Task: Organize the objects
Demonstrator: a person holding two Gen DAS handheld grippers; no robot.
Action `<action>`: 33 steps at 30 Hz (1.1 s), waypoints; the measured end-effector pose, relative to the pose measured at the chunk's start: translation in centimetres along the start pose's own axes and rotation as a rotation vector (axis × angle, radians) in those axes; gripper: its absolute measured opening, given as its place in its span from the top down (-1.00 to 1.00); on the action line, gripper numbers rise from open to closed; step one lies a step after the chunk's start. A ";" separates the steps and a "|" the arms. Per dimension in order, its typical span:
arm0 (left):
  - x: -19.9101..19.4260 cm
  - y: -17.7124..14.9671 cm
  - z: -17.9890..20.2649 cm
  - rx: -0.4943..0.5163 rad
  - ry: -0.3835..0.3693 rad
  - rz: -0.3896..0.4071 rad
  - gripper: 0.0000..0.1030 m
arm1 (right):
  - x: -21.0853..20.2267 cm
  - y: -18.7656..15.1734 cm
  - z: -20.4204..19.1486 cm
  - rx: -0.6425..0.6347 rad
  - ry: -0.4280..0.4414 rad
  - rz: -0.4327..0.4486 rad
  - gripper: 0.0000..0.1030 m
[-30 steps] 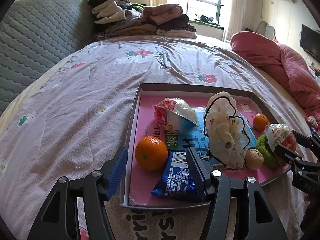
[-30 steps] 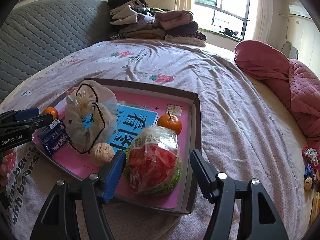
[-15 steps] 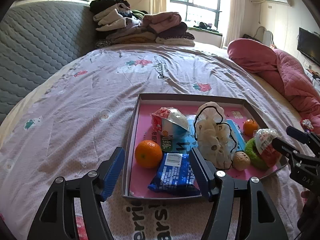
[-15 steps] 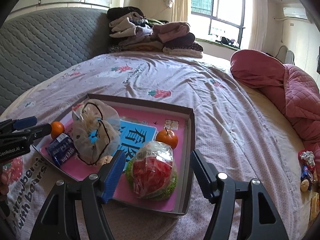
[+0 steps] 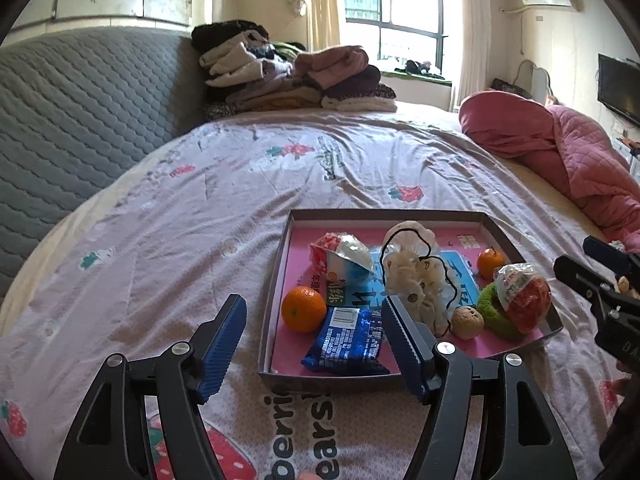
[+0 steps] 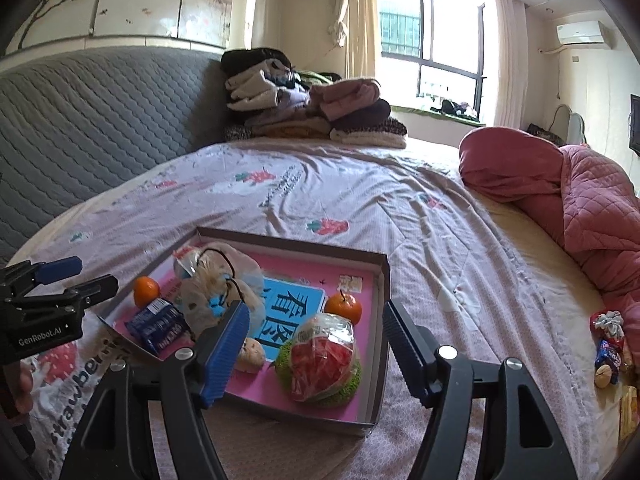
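A shallow box tray [image 5: 279, 280] with a pink floor lies on the bedspread. In it are an orange [image 5: 304, 309], a blue snack packet [image 5: 348, 340], a red and white pouch [image 5: 340, 258], a mesh bag of nuts [image 5: 416, 280], a loose walnut [image 5: 467, 322], a small orange [image 5: 491, 263] and a red bagged snack [image 6: 322, 360] on a green ring. My left gripper [image 5: 311, 302] hovers before the tray's near left corner; its jaws are opening with nothing between them. My right gripper [image 6: 315, 307] stands open and empty above the tray's right end [image 6: 382, 340].
Folded clothes [image 5: 292, 76] are stacked at the head of the bed beside a grey padded headboard [image 5: 80, 120]. A pink quilt [image 5: 560, 160] is bunched at the right. Loose snacks [image 6: 608, 344] lie near the bed's right edge. Open bedspread lies left of the tray.
Both grippers have risen and drawn back from the tray, so its contents look smaller and lower. The left jaws stand wider apart. Nothing in the tray has moved.
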State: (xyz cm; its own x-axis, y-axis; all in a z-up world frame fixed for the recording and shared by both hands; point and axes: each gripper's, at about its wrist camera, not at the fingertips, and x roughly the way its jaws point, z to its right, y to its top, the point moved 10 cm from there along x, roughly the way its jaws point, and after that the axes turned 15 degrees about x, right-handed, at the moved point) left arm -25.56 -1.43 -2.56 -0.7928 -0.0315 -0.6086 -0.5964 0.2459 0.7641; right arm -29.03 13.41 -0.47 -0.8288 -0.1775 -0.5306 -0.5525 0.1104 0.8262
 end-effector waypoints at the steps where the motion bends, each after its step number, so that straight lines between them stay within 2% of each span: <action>1: -0.4 0.1 0.0 0.002 0.004 0.007 -0.39 | -0.3 0.1 0.0 0.004 0.006 0.008 -0.34; 6: -1.9 0.3 0.3 0.011 0.009 0.028 -0.39 | -1.9 0.4 -0.3 0.001 0.021 0.040 -0.34; 17: -4.5 0.0 0.5 -0.001 0.004 0.063 -0.39 | -6.0 1.4 -1.5 -0.018 0.049 0.183 -0.36; 26: -6.1 -1.4 0.4 -0.021 0.014 0.063 -0.39 | -7.0 -0.7 -2.1 0.016 0.059 0.157 -0.37; 33: -7.2 -3.1 -0.3 -0.032 0.028 0.054 -0.39 | -8.4 -1.8 -2.3 0.036 0.045 0.171 -0.37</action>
State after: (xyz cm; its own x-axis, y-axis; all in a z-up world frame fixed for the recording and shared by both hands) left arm -18.08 -2.23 -0.50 -0.8272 -0.0466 -0.5600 -0.5556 0.2171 0.8026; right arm -20.86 12.49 2.94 -0.9067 -0.1966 -0.3732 -0.4073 0.1774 0.8959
